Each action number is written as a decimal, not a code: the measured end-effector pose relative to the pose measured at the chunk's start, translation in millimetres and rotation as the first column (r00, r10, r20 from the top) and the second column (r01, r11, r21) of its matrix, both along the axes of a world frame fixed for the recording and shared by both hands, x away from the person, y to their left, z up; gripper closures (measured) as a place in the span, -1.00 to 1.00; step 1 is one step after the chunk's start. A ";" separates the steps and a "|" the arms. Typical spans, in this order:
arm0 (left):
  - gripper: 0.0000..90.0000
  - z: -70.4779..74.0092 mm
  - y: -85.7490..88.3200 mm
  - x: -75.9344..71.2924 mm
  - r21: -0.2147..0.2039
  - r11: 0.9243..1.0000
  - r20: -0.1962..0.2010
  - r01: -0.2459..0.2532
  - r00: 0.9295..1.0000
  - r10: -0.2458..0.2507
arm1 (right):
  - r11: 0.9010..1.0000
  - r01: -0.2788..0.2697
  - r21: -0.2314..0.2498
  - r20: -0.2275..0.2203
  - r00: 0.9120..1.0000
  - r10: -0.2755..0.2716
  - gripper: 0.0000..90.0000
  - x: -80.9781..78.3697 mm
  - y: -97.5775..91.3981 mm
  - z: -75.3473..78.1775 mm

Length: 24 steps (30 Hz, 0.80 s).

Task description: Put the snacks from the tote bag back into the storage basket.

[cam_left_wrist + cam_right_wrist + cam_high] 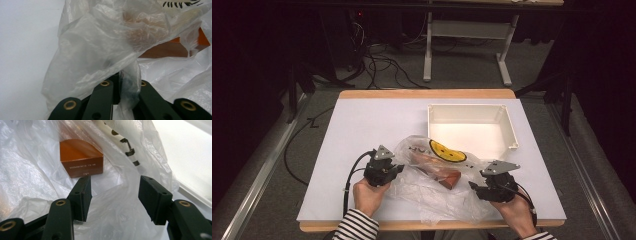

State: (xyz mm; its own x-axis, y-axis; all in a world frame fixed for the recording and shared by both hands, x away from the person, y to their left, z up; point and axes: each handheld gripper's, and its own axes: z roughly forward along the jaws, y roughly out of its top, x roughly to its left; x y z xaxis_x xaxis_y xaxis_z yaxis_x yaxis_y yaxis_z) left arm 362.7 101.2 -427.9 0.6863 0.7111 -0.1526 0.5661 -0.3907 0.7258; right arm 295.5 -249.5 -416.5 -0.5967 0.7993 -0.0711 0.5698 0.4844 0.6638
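Looking down from the high view, I see the clear plastic bag (437, 185) lying on the white table (362, 130) between my two grippers, just in front of the empty white bin (472, 130). Inside the bag sit an orange-brown box (447, 177) and a yellow-faced item (446, 151). My left gripper (398, 170) meets the bag's left edge; my right gripper (473, 186) sits at its right edge.

Left gripper view: my jaws are clenched on a twisted fold of the bag (127, 85), which rises between them. The box (172, 48) lies beyond, up and to the right, under the film.

Right gripper view: my jaws stand released and apart, with crumpled bag film (115, 202) in the gap, neither pad pressing on it. The box (81, 158) lies ahead, slightly left of the jaws.
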 end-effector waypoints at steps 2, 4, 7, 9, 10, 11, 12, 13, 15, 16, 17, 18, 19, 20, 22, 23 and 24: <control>1.00 0.0 -0.1 0.1 0.000 1.000 -0.001 0.000 1.000 0.000 | 1.000 0.007 -0.003 0.003 1.000 -0.007 -0.03 -1.7 -1.1 1.0; 1.00 0.1 -0.4 0.1 -0.001 1.000 -0.001 0.000 1.000 0.000 | 0.999 0.030 -0.021 -0.013 0.999 -0.030 -0.08 1.0 -2.1 -2.7; 1.00 0.6 -1.0 -0.7 -0.002 1.000 -0.002 0.003 1.000 -0.003 | 0.996 0.059 -0.062 -0.075 0.995 -0.064 -0.17 10.0 -2.9 -14.1; 1.00 1.3 -1.1 -1.1 -0.003 1.000 0.000 0.003 1.000 -0.003 | 0.995 0.069 -0.076 -0.116 0.990 -0.078 -0.18 15.0 -3.9 -21.6; 1.00 1.4 -1.0 -1.1 -0.004 1.000 -0.001 0.004 1.000 -0.004 | 0.993 0.073 -0.089 -0.143 0.986 -0.085 -0.18 18.0 -4.5 -26.4; 1.00 1.4 -1.0 -1.0 -0.005 1.000 -0.001 0.005 1.000 -0.005 | 0.993 0.078 -0.092 -0.157 0.983 -0.091 -0.16 19.4 -4.8 -28.9; 1.00 1.5 -1.0 -1.0 -0.005 1.000 -0.002 0.005 1.000 -0.005 | 0.993 0.079 -0.092 -0.170 0.981 -0.094 -0.10 21.2 -5.5 -31.8; 1.00 1.6 -1.0 -1.2 -0.006 1.000 -0.002 0.005 1.000 -0.005 | 0.993 0.078 -0.087 -0.188 0.978 -0.093 -0.02 22.5 -5.9 -33.7; 1.00 2.2 -1.0 -2.0 -0.009 1.000 0.000 0.010 1.000 -0.010 | 0.994 0.071 -0.086 -0.204 0.975 -0.087 0.21 23.7 -5.7 -35.3; 1.00 2.5 -0.9 -2.2 -0.010 1.000 0.002 0.012 1.000 -0.012 | 0.994 0.059 -0.090 -0.204 0.976 -0.076 0.41 23.7 -5.5 -35.7; 1.00 3.0 -0.8 -2.7 -0.012 1.000 0.002 0.014 1.000 -0.014 | 0.995 0.047 -0.092 -0.206 0.976 -0.066 0.56 23.7 -5.1 -36.0; 1.00 3.0 -0.8 -2.7 -0.012 1.000 0.002 0.014 1.000 -0.014 | 0.995 0.047 -0.092 -0.206 0.976 -0.066 0.56 23.7 -5.1 -36.0; 1.00 4.2 -0.6 -3.4 -0.018 1.000 0.004 0.017 1.000 -0.017 | 0.994 0.028 -0.103 -0.211 0.976 -0.050 0.80 22.4 -2.1 -35.9; 1.00 5.2 -0.3 -4.1 -0.021 1.000 0.006 0.020 1.000 -0.020 | 0.994 0.020 -0.107 -0.210 0.977 -0.042 0.86 22.4 -1.3 -35.7; 1.00 6.7 0.5 -5.2 -0.028 0.999 0.010 0.023 1.000 -0.023 | 0.993 0.008 -0.115 -0.209 0.977 -0.032 0.95 21.2 0.4 -34.2; 1.00 7.6 1.3 -5.7 -0.028 0.999 0.013 0.026 1.000 -0.026 | 0.993 -0.001 -0.117 -0.206 0.978 -0.023 0.96 20.8 0.4 -33.1; 1.00 8.5 2.0 -6.4 -0.032 0.999 0.016 0.027 1.000 -0.026 | 0.994 -0.011 -0.111 -0.200 0.980 -0.012 0.97 20.1 0.0 -31.8</control>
